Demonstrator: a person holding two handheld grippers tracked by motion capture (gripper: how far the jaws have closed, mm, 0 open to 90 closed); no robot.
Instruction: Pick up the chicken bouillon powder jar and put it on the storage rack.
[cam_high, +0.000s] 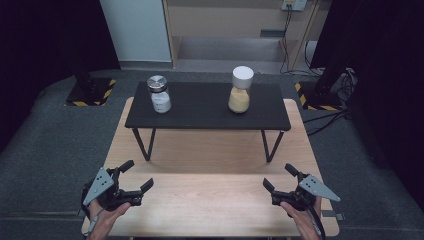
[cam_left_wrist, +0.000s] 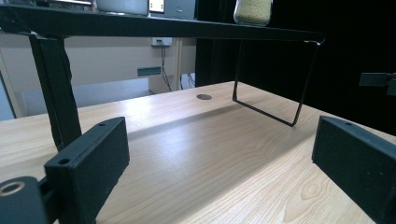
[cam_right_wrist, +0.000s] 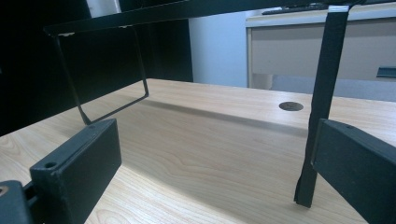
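Nearest the lens in the high view: left gripper and right gripper, each in a hand at the near edge of the pale wooden table, jaws spread apart, nothing between them. Farther back, on the black raised shelf, a metal-lidded jar of white contents toward the left and a white-capped jar of yellow grains toward the right, well apart from each other and from both grippers. Left gripper view next: two black jaws wide open over bare wood, shelf edge overhead with the yellow-grain jar's base standing on it, thin wire leg beyond, cable hole in the tabletop. Right gripper view last: jaws likewise parted and empty, a flat black shelf leg rising just beside the right-hand jaw, whether touching cannot be told. Judged from all this, work barely begun: neither jar gripped or touched, both caps on, reaching up to the shelf yet to come.
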